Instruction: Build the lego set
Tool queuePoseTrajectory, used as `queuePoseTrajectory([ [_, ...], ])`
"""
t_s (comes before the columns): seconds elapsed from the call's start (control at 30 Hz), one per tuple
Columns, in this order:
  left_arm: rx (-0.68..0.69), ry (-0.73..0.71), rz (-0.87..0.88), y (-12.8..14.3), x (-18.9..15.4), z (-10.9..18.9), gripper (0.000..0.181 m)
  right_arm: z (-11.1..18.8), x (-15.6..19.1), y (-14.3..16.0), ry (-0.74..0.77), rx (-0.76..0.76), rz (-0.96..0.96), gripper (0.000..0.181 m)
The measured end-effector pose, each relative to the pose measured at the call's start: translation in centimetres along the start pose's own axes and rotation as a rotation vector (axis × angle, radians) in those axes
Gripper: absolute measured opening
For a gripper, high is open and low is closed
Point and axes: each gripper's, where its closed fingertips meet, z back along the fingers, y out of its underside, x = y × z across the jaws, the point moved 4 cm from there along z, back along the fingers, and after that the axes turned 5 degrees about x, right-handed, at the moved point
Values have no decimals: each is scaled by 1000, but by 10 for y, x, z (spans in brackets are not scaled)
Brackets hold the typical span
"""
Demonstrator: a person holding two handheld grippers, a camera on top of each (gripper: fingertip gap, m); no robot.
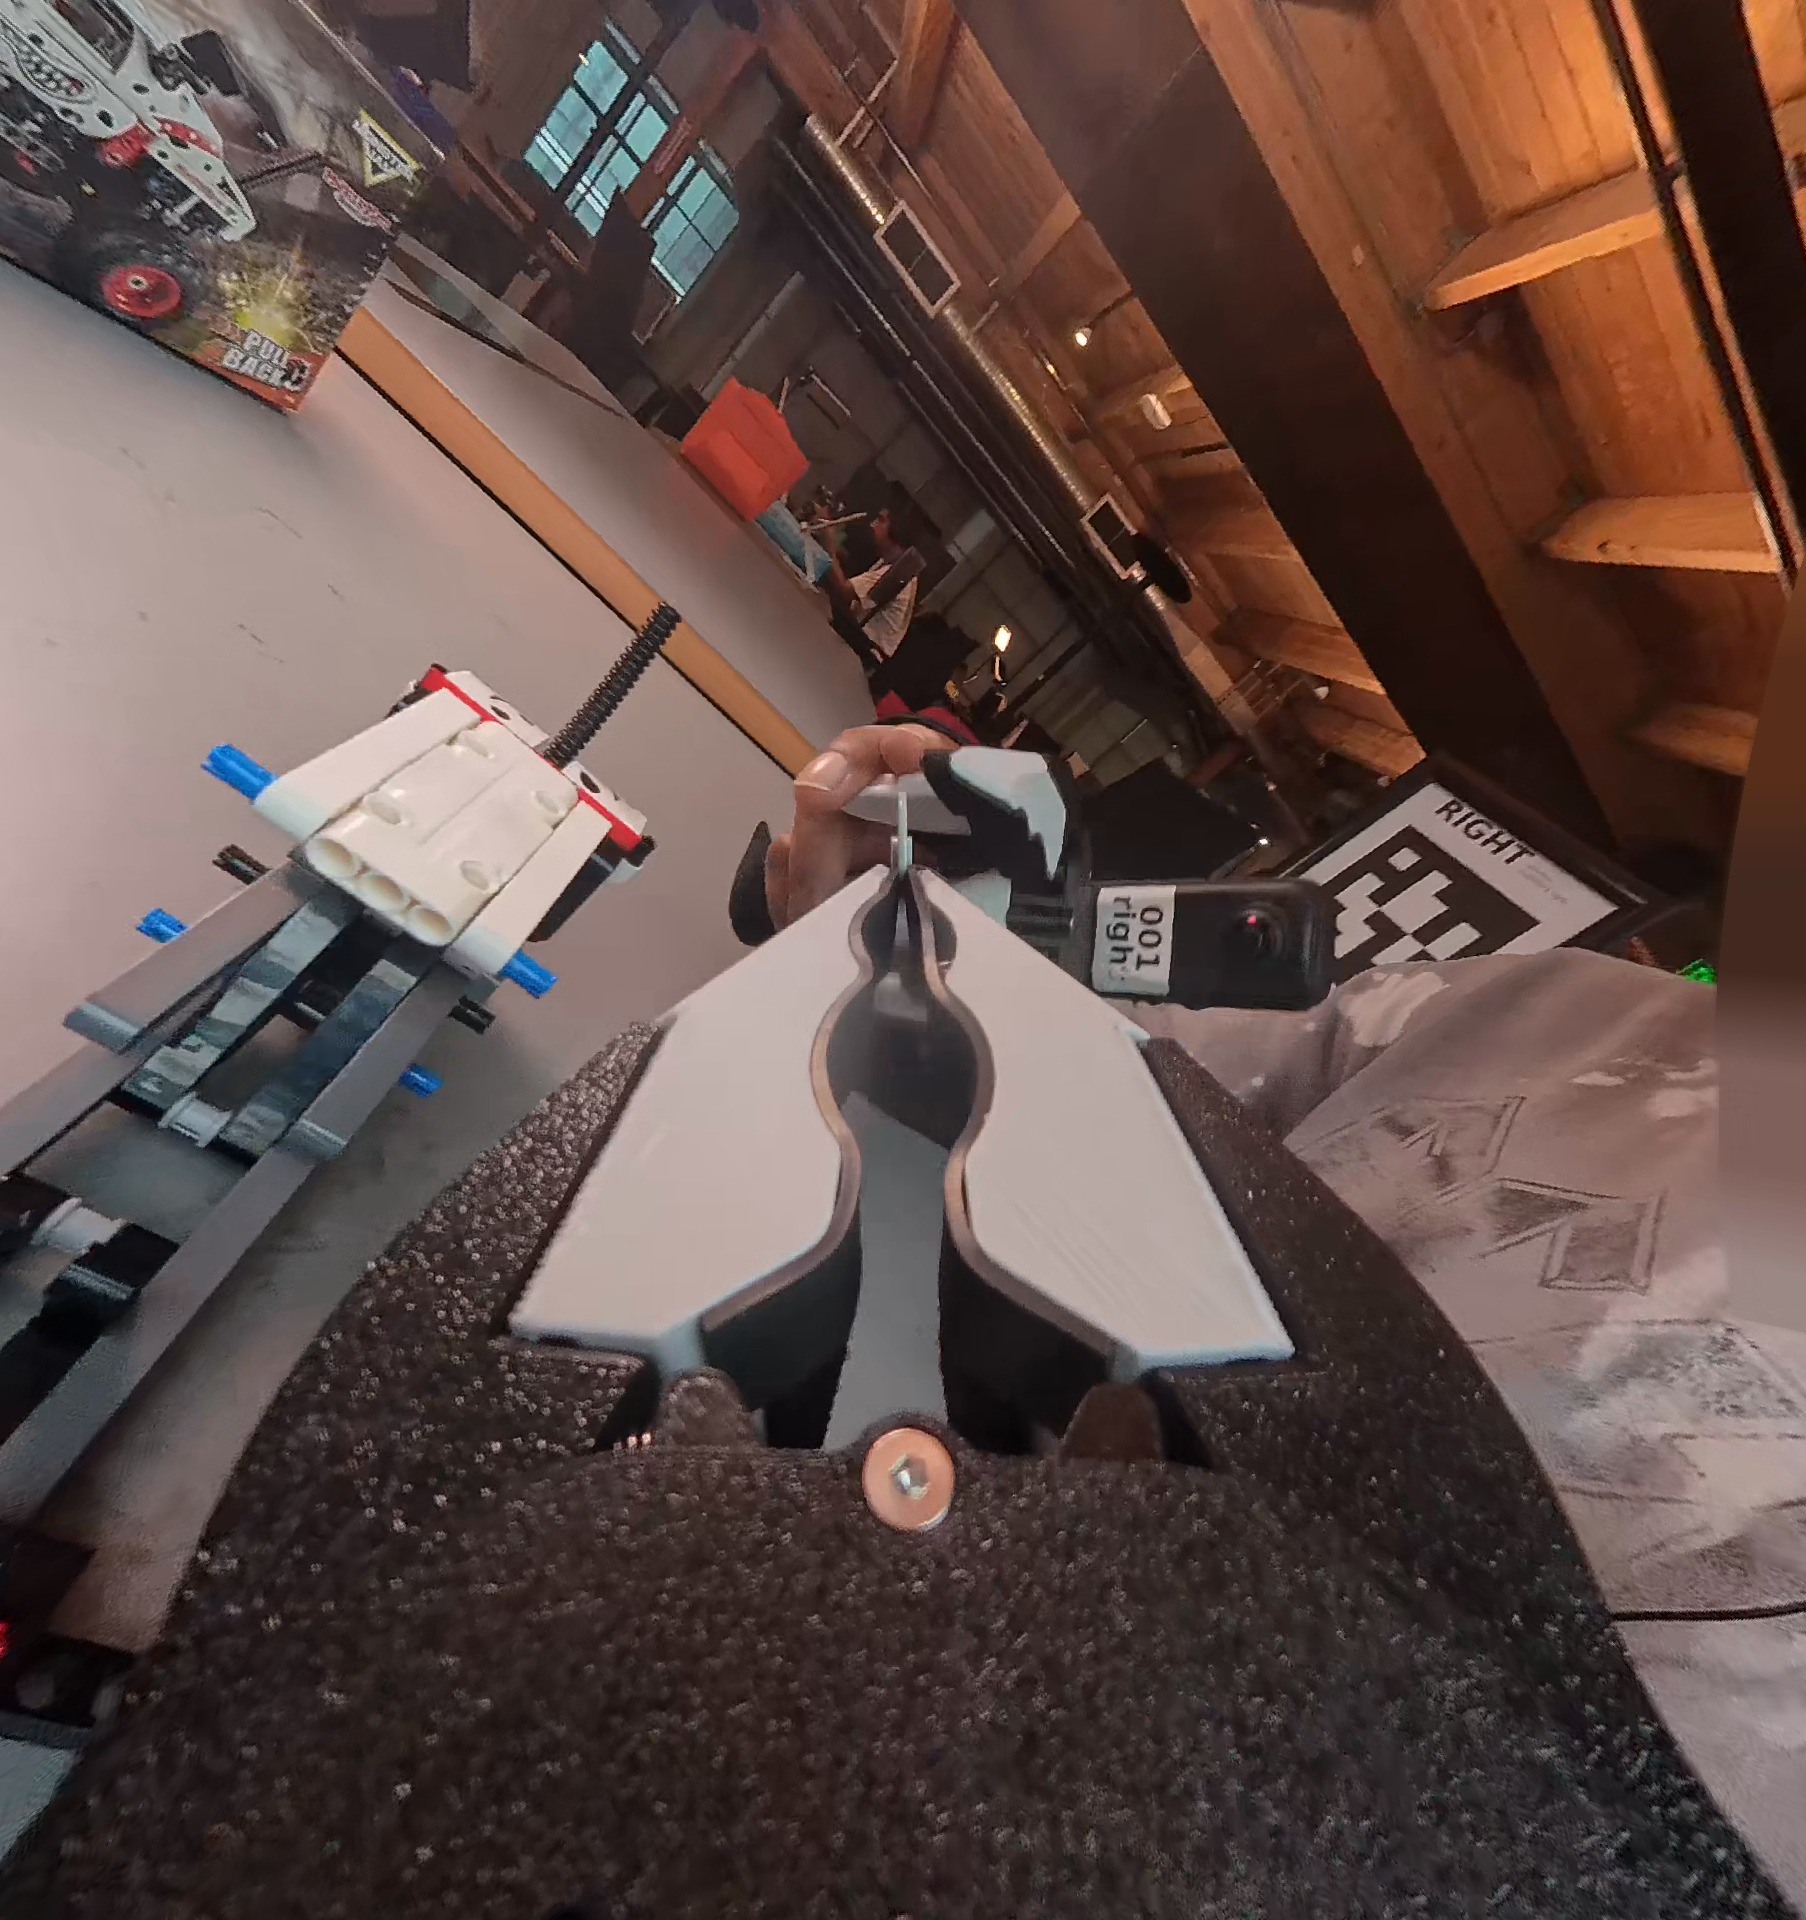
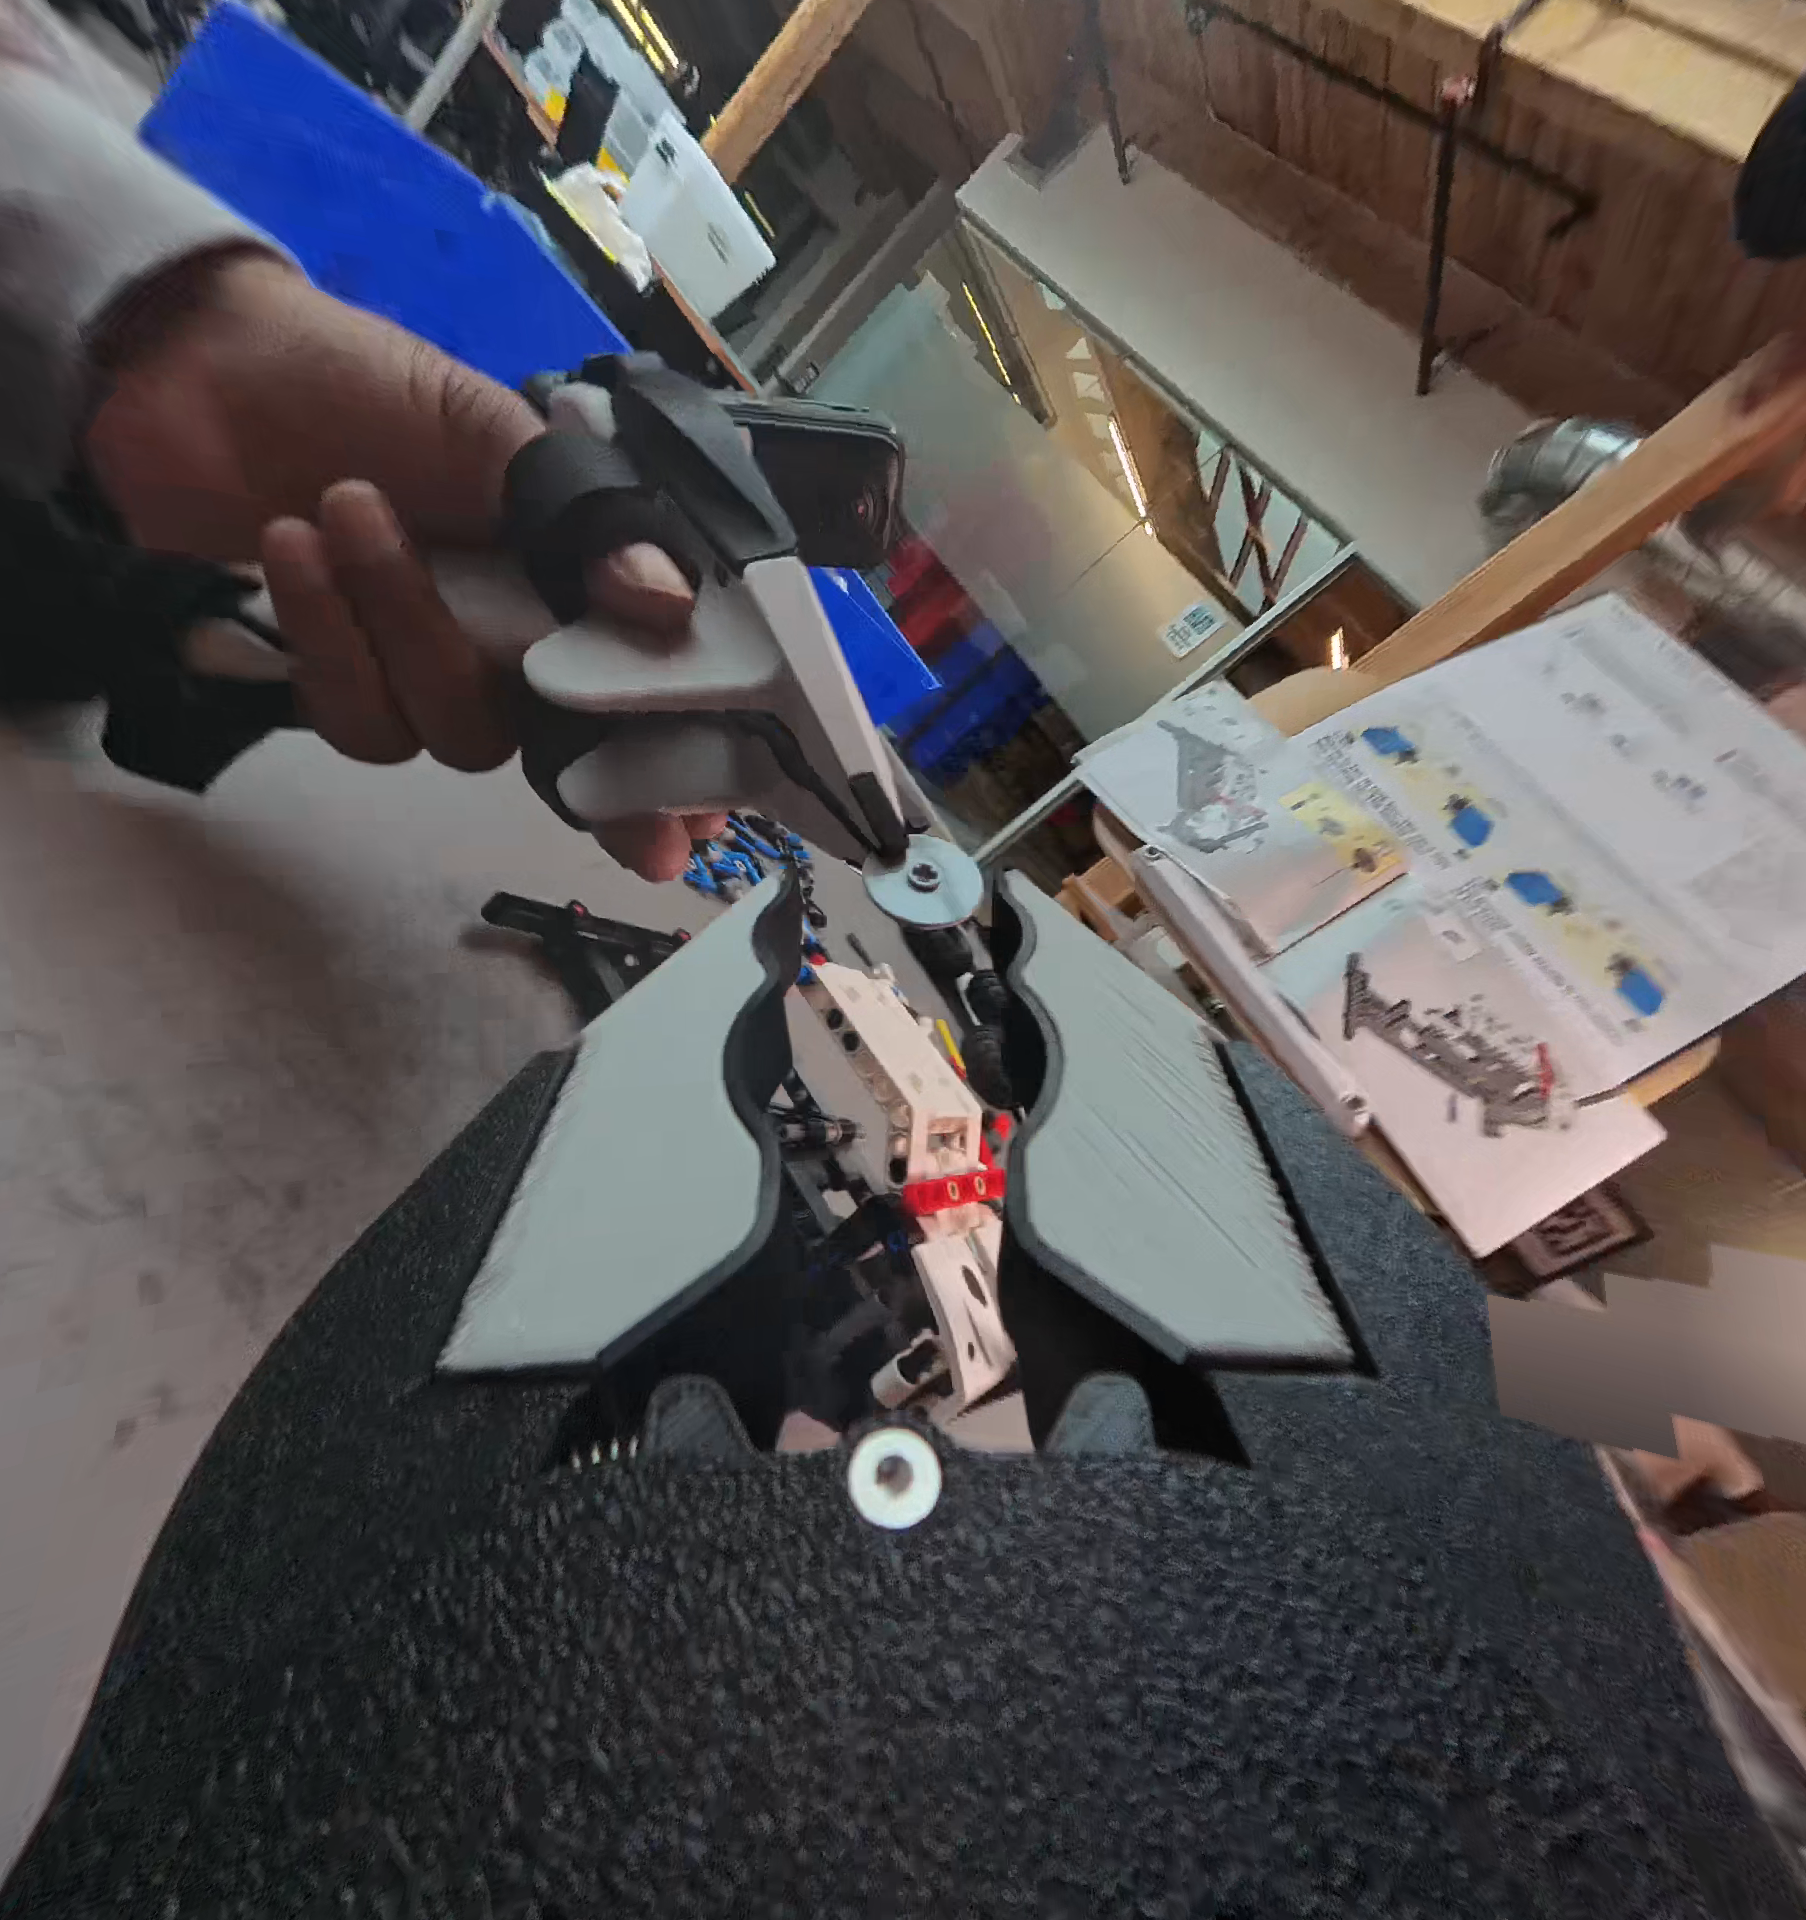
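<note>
My left gripper [image 1: 905, 883] is shut on a thin grey round disc [image 1: 904, 836], held by its edge above the table. In the right wrist view the disc [image 2: 923, 881] faces the camera, pinched by the left gripper [image 2: 883, 844] coming in from the upper left. My right gripper [image 2: 899, 899] is open, its fingertips on either side of the disc and apart from it. The partly built white, red and black lego truck [image 2: 909, 1101] lies on the table below the right gripper. The truck also shows in the left wrist view [image 1: 431, 852], left of the left gripper.
The set's box [image 1: 151, 177] stands at the far left of the grey table [image 1: 203, 540]. An open instruction booklet [image 2: 1450, 883] rests on a stand to the right. Loose blue and black parts [image 2: 733, 852] lie beyond the truck. The right gripper [image 1: 992, 821] and its camera are straight ahead. The tips of both grippers are at nearly the same place.
</note>
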Motion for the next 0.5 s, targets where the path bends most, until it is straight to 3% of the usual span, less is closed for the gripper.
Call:
queuePoseTrajectory([
  [0.13,17,-59,-27,2,5,-1,0,1,-12,2,-23,-7,-174,37],
  [0.5,28,-72,17,7,12,-3,0,-5,0,18,-94,79,-163,23],
])
